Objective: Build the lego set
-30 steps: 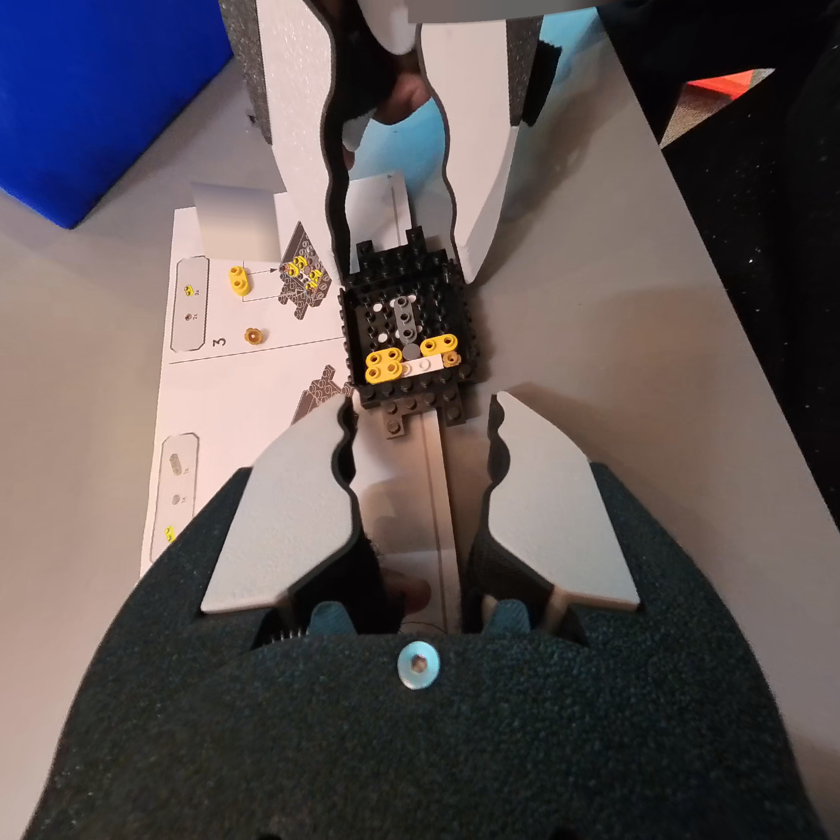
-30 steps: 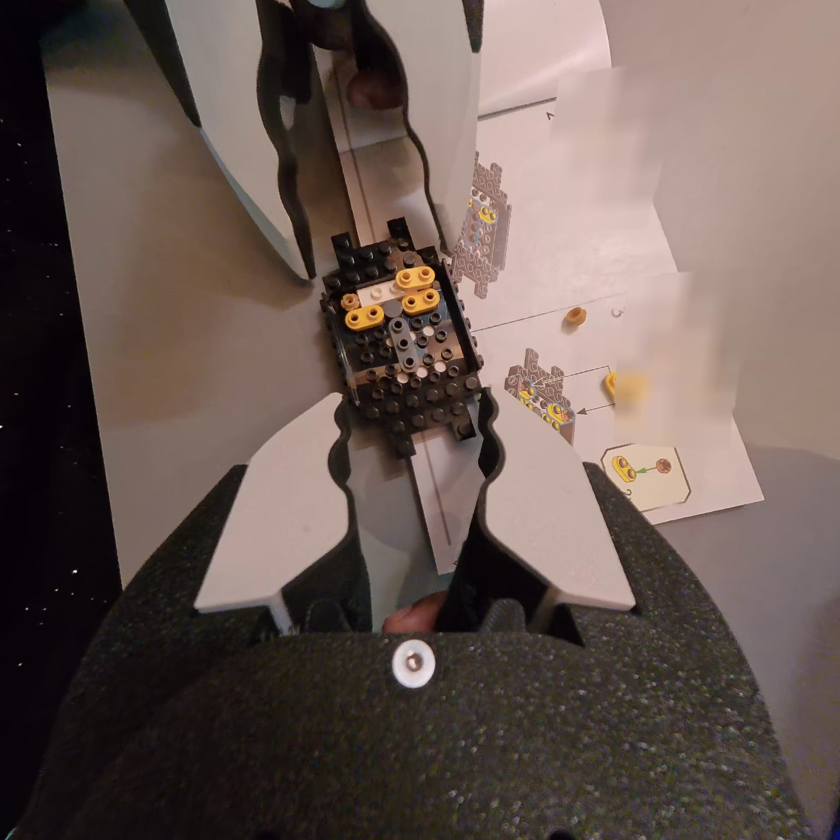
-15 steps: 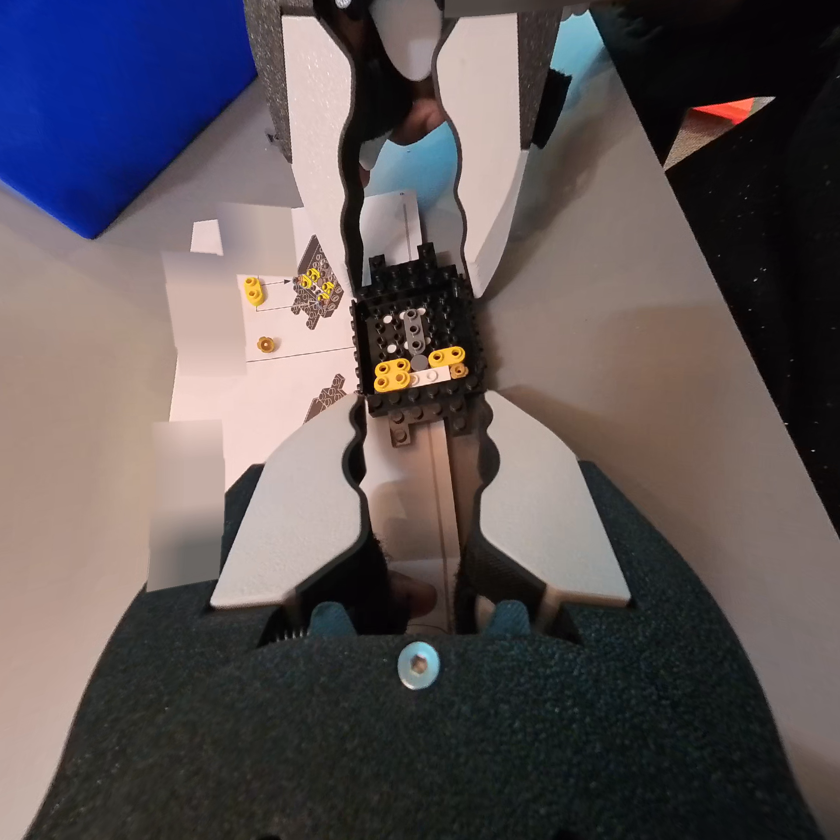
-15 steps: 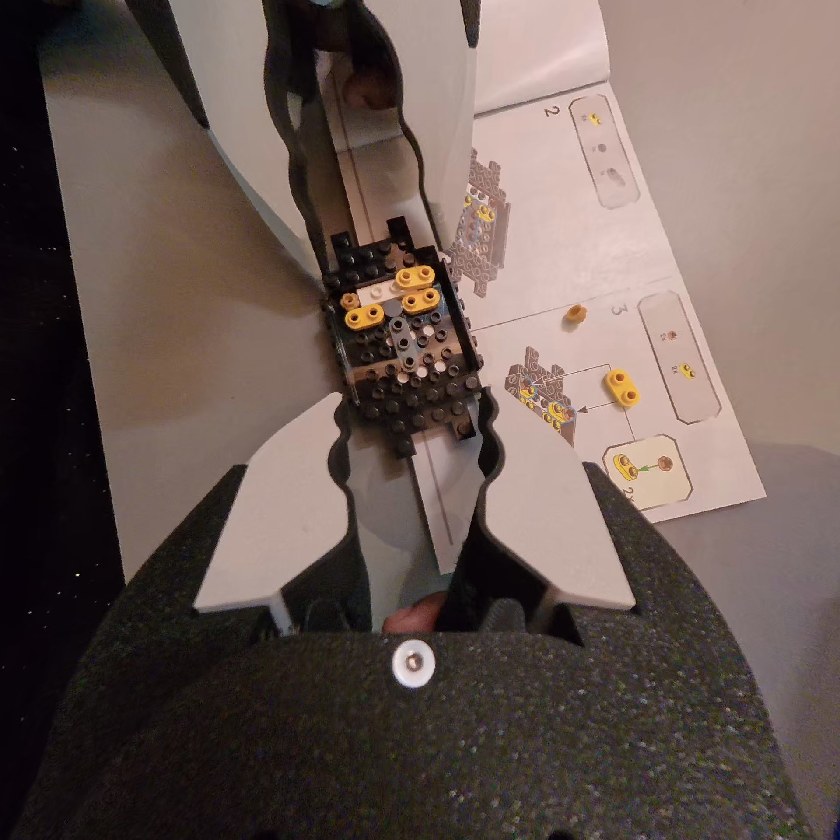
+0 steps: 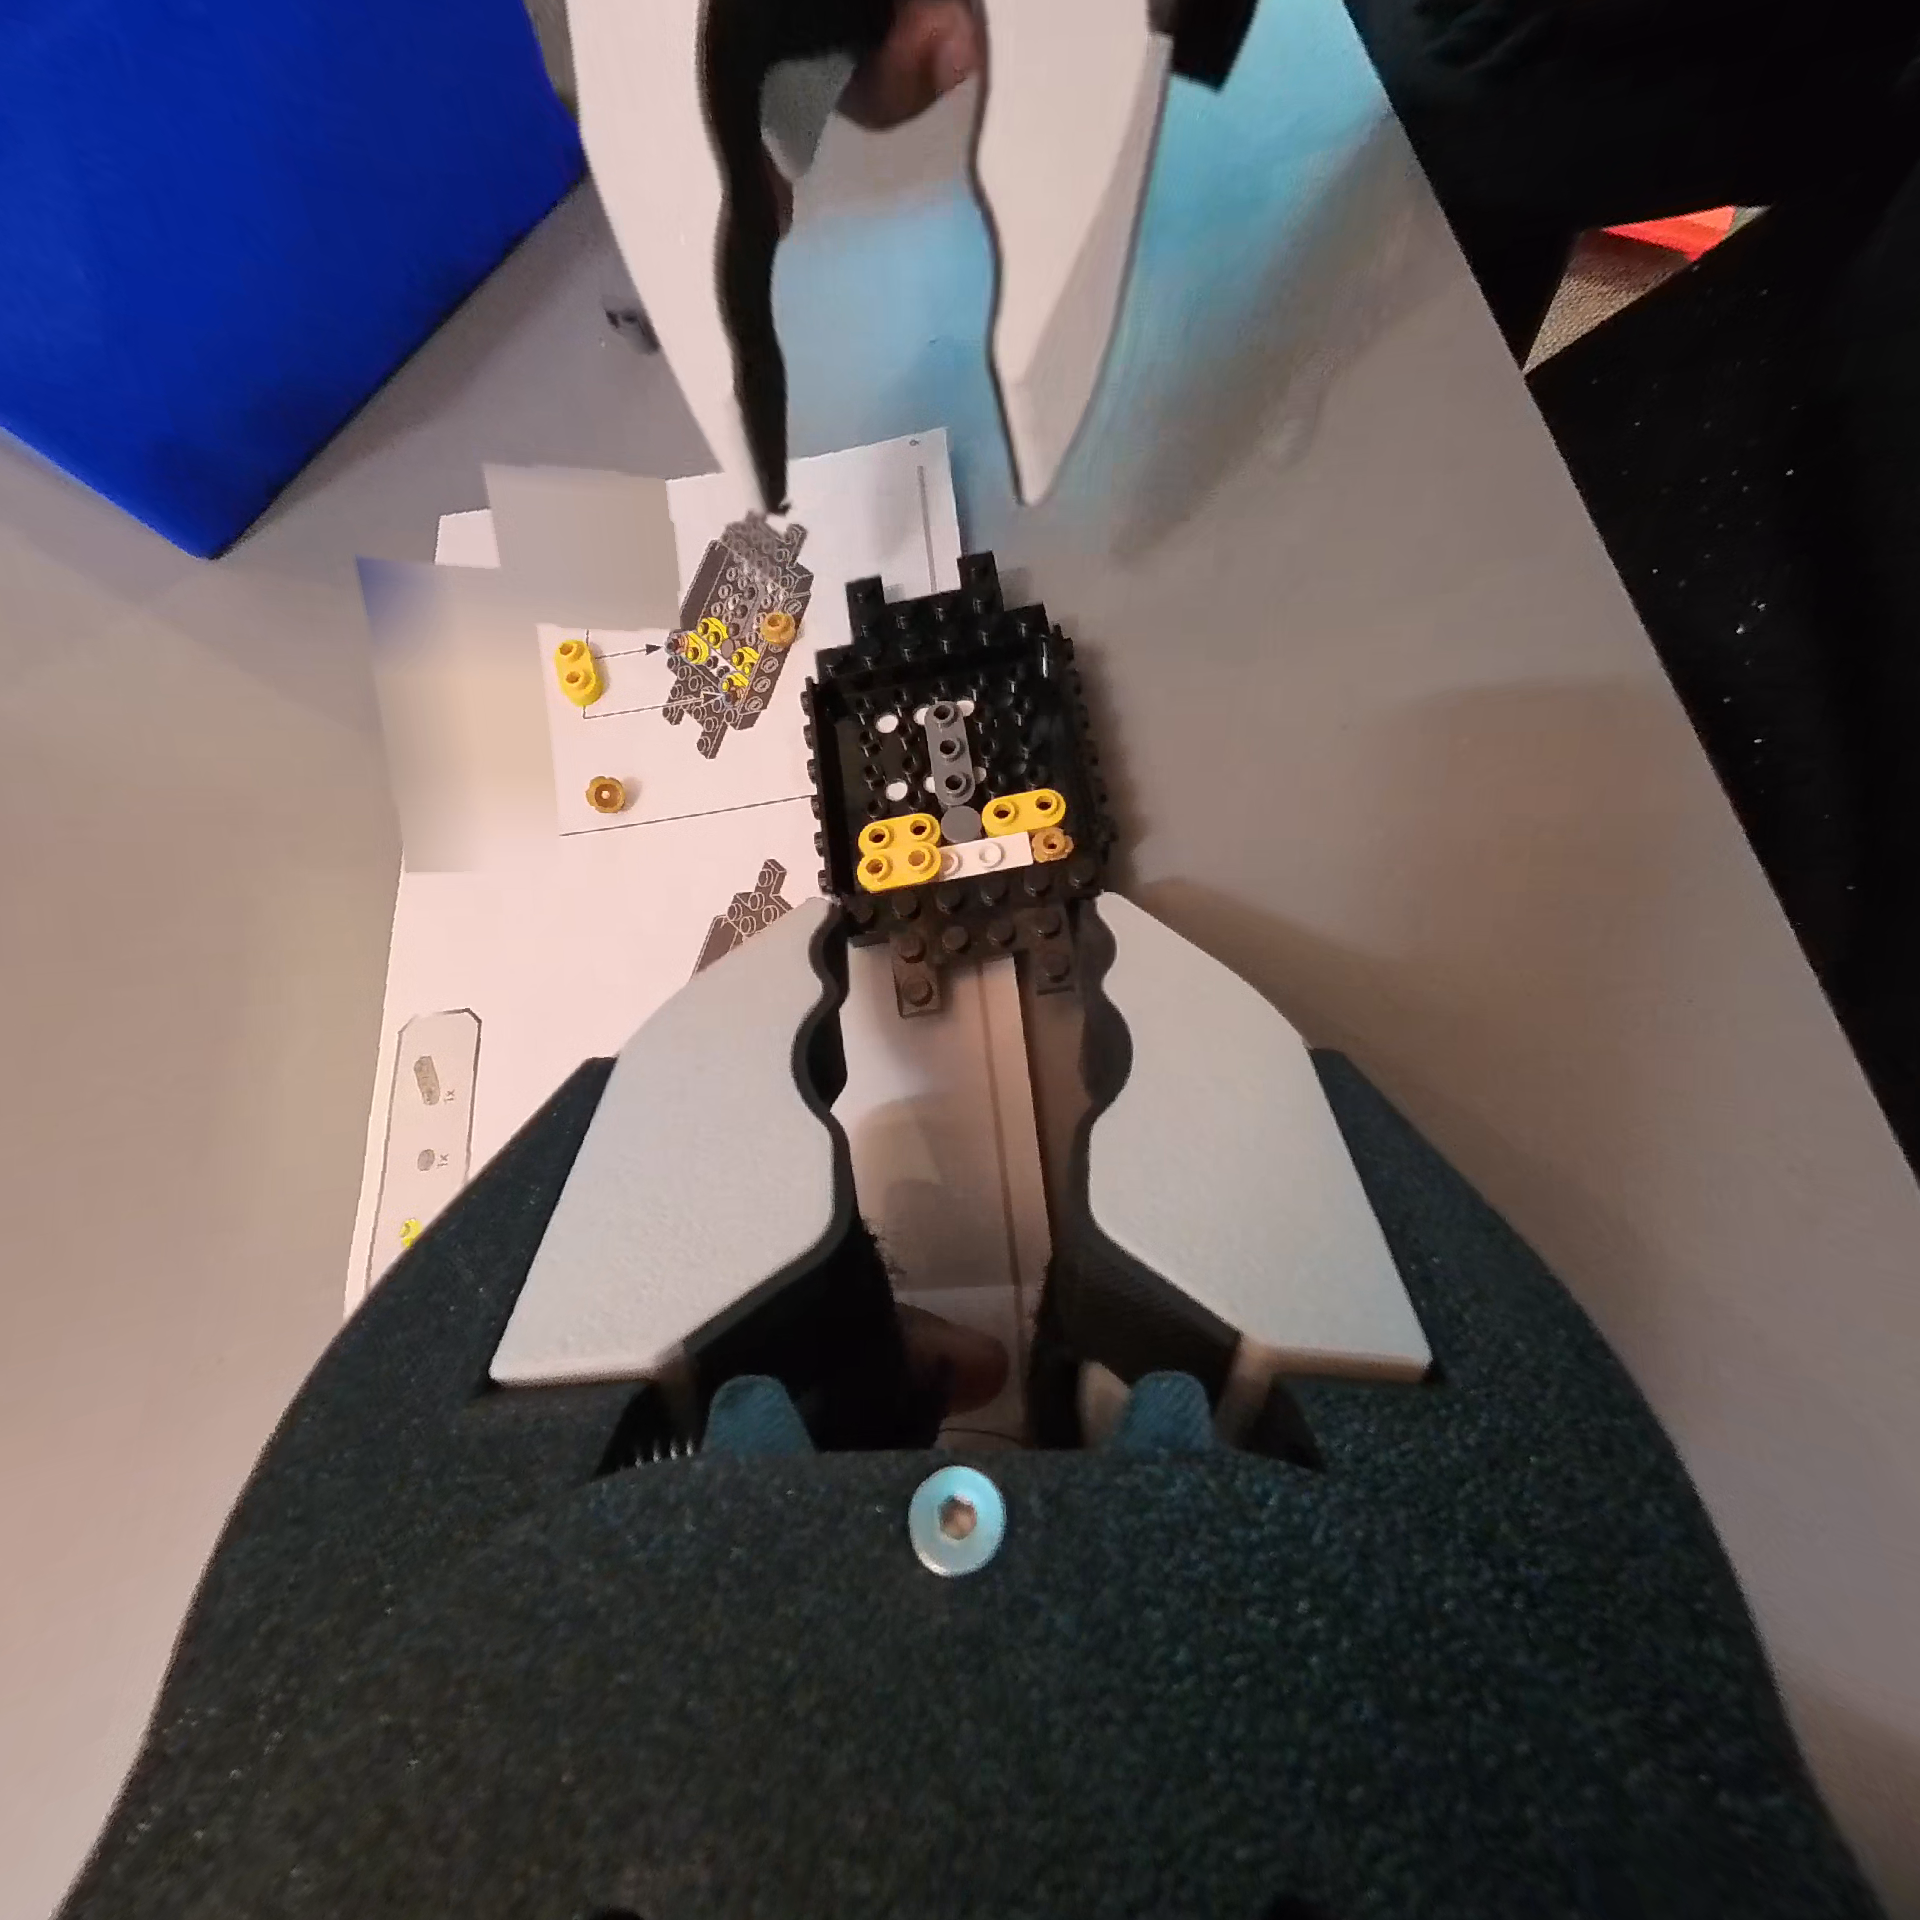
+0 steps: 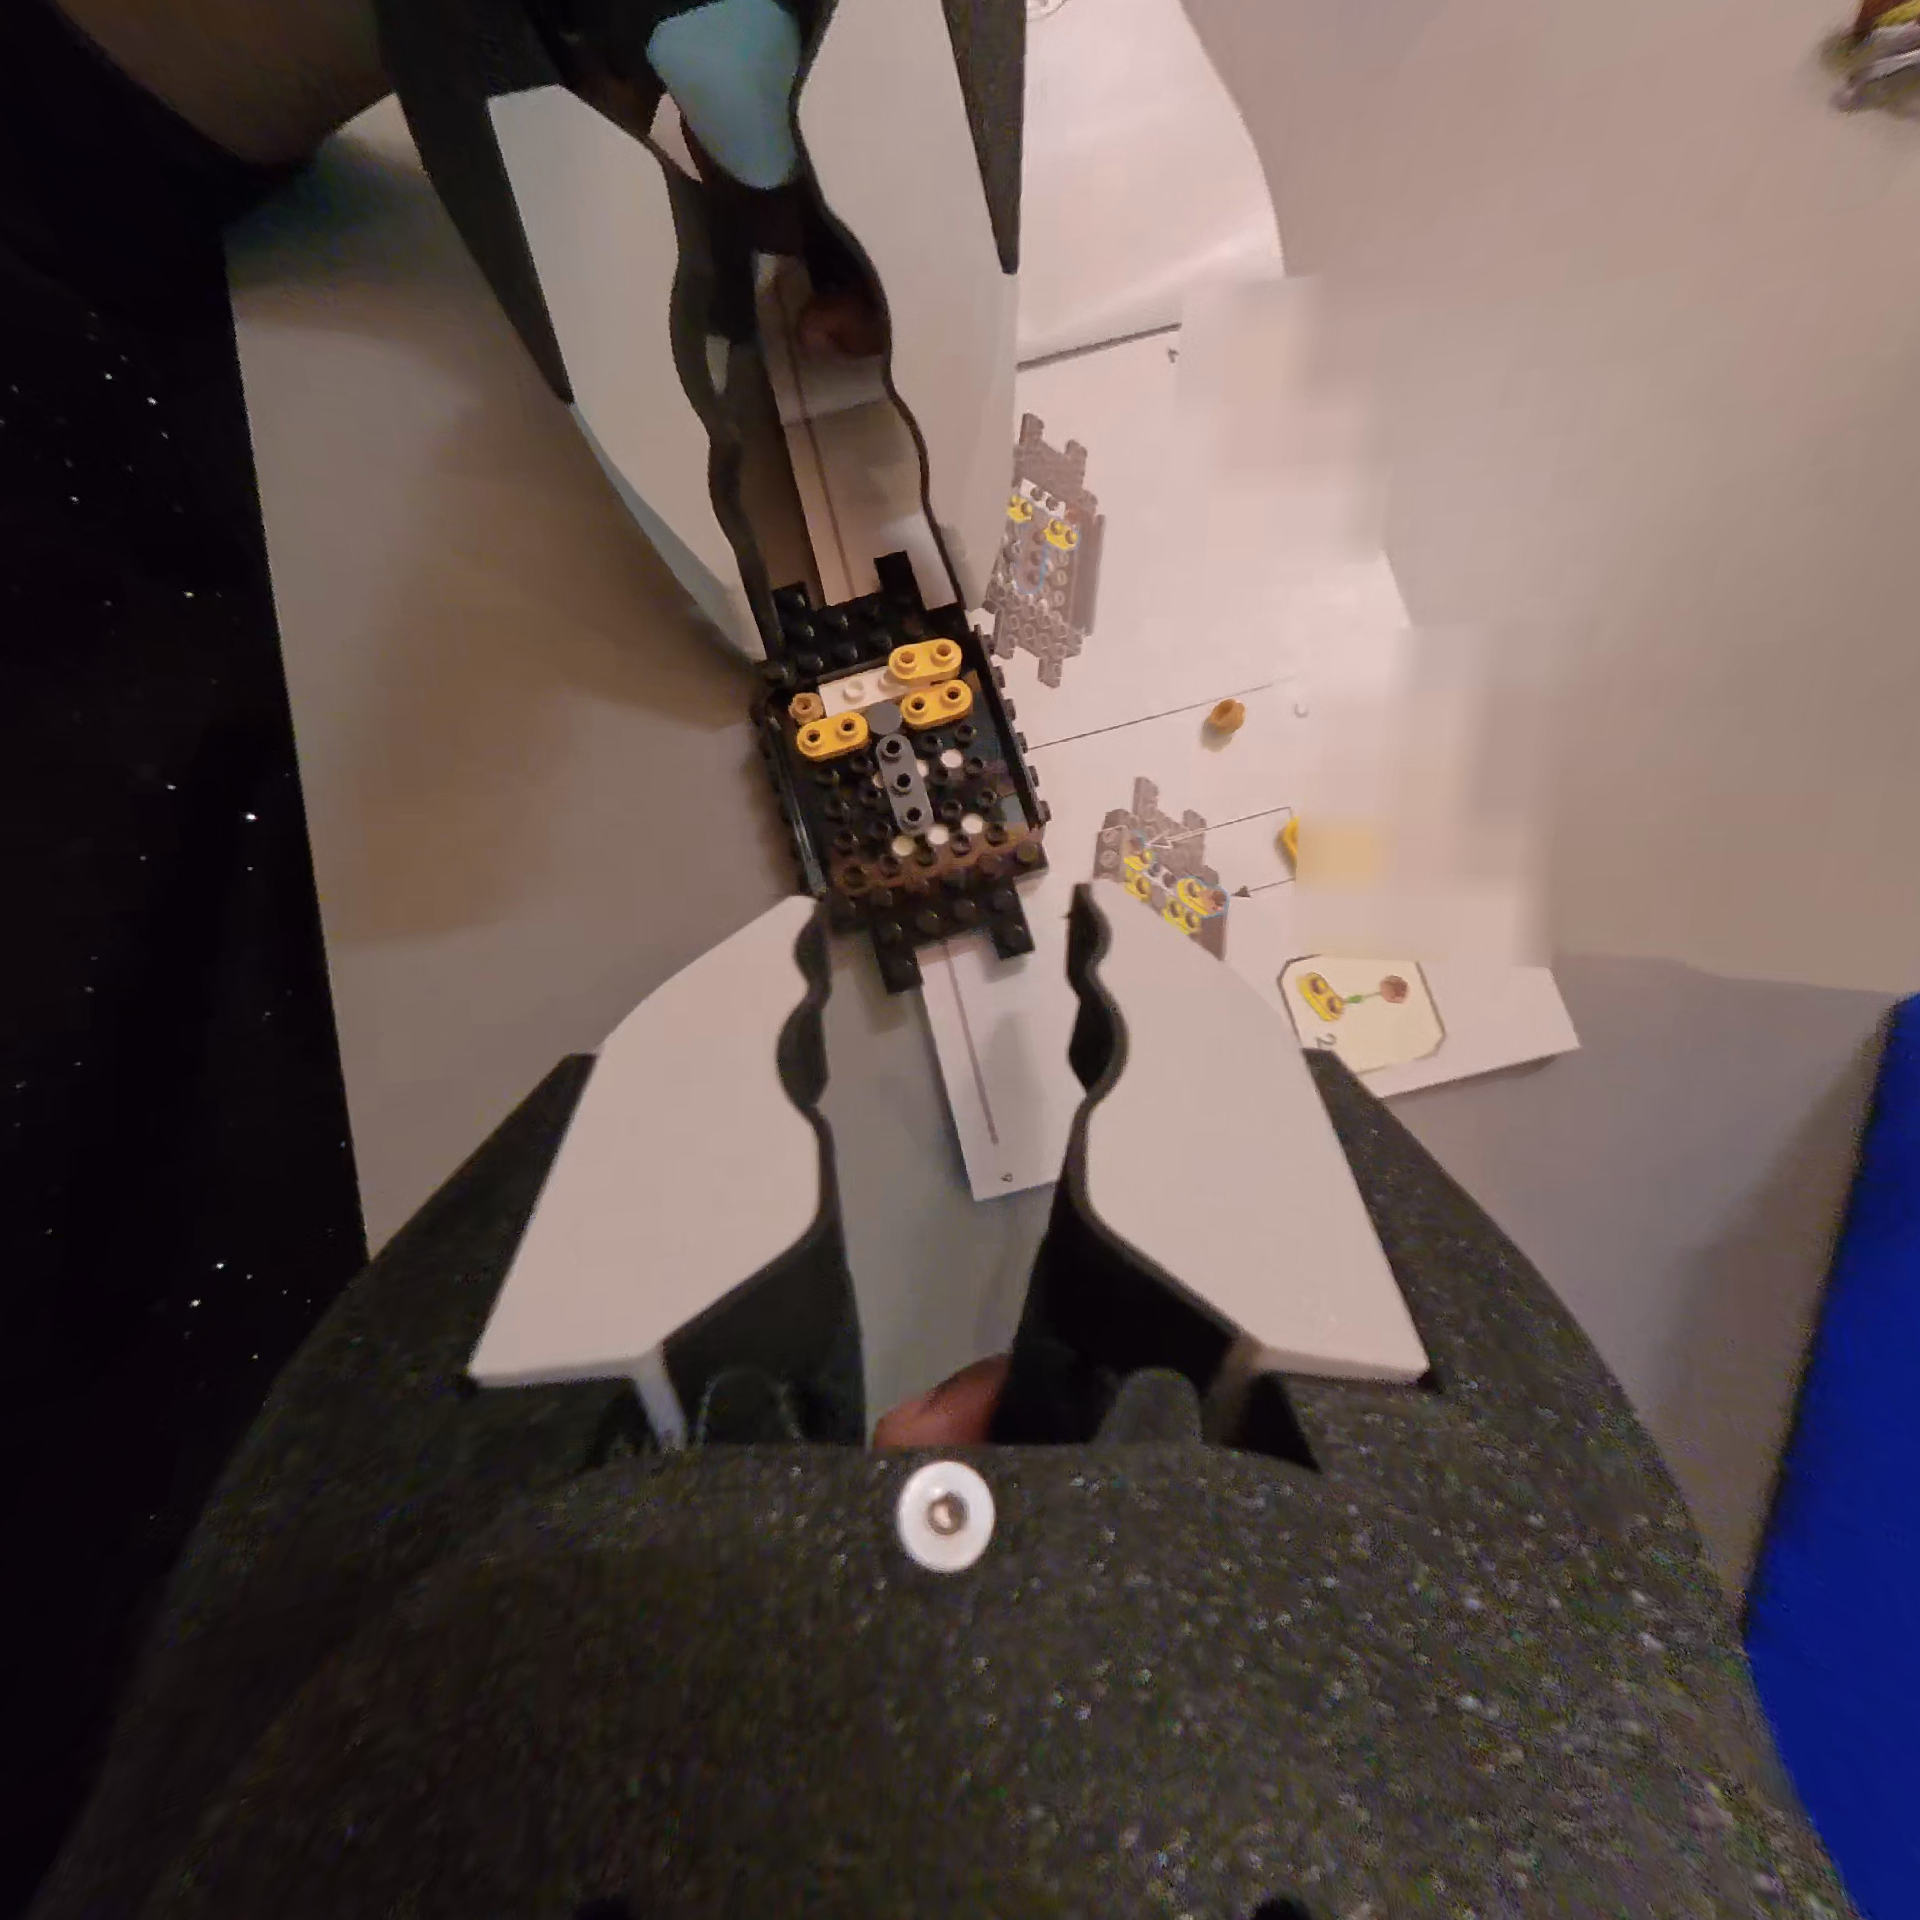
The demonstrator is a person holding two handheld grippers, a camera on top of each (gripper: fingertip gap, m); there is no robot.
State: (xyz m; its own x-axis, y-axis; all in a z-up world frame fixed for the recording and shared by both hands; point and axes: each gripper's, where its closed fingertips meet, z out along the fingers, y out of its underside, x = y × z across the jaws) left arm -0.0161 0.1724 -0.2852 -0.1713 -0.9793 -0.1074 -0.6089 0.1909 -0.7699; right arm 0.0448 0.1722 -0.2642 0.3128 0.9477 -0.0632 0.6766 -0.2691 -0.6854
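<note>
**Both grippers crowding one little black brick build**

So here's the layout. There's a black brick model (image 5: 951, 769) sitting on a pale table (image 5: 1403, 831), half on an open instruction booklet (image 5: 582, 935). It's a studded tray-like thing with yellow two-hole plates (image 5: 896, 852), a grey strip (image 5: 951, 753) and a white plate inside.

The left gripper (image 5: 961, 914) has its two fingertips right up against the near end of the model, one on each side, and from the other camera they also look pinched onto that end (image 6: 862, 623). Looks like a proper grip on it.

The right gripper (image 6: 940, 914) is at the opposite end, jaws partly spread. Its right fingertip (image 6: 1086, 914) clearly sits clear of the bricks; the left one is just beside the corner. So nothing held there.

A loose yellow plate (image 5: 578, 665) and a small gold round piece (image 5: 606, 793) lie on the booklet. A blue box (image 5: 229, 229) sits off at the table's far-left.
</note>
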